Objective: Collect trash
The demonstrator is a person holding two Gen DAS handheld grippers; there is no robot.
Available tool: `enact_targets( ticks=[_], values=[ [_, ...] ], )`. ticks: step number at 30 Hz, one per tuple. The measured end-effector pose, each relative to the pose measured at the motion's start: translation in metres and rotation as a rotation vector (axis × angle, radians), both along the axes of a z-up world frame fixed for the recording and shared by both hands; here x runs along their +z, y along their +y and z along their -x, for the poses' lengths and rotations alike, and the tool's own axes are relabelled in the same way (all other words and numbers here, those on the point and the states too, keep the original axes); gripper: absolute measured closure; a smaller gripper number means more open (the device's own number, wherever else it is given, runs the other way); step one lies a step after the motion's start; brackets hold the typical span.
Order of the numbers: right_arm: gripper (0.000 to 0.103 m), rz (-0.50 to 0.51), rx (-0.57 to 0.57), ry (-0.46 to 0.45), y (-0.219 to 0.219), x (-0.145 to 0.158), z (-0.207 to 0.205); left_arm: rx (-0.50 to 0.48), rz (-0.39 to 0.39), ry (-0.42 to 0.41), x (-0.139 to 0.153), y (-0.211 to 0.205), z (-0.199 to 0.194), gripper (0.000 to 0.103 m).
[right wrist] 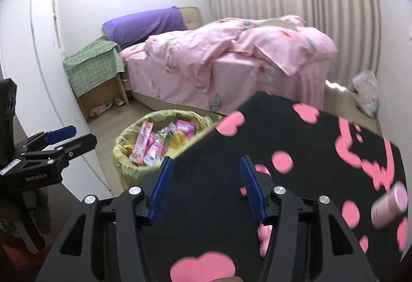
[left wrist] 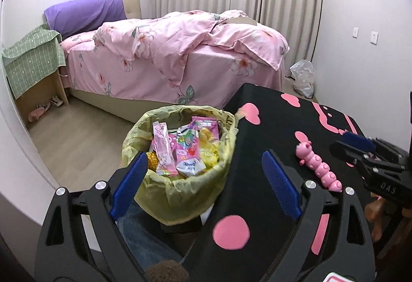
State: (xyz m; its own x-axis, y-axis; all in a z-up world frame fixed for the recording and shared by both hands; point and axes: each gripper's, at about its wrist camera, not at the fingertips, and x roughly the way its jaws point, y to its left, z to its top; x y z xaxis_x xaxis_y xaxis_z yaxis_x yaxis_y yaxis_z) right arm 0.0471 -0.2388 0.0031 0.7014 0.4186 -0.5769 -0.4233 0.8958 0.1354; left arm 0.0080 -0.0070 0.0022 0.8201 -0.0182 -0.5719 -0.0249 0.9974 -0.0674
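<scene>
Hovering with nothing held, both grippers look done with a drop. The left gripper (left wrist: 203, 176) has its jaws spread wide. The right gripper (right wrist: 206, 186) has its jaws apart too. The snack wrappers (left wrist: 180, 150) sit in the yellow-lined trash bin (left wrist: 177, 189) on the floor, just beside the counter's (left wrist: 270, 127) left edge. Next, look for more trash on the counter; the pink caterpillar toy (left wrist: 319, 166) near the right edge looks like no trash.
</scene>
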Motion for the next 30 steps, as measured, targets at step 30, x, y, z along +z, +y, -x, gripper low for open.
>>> enact_targets(
  ticks=[30],
  values=[
    [0.05, 0.009, -0.157, -0.032, -0.041, 0.009, 0.09, -0.045, -0.069, -0.054, 0.029, -0.035, 0.052, 0.017]
  ],
)
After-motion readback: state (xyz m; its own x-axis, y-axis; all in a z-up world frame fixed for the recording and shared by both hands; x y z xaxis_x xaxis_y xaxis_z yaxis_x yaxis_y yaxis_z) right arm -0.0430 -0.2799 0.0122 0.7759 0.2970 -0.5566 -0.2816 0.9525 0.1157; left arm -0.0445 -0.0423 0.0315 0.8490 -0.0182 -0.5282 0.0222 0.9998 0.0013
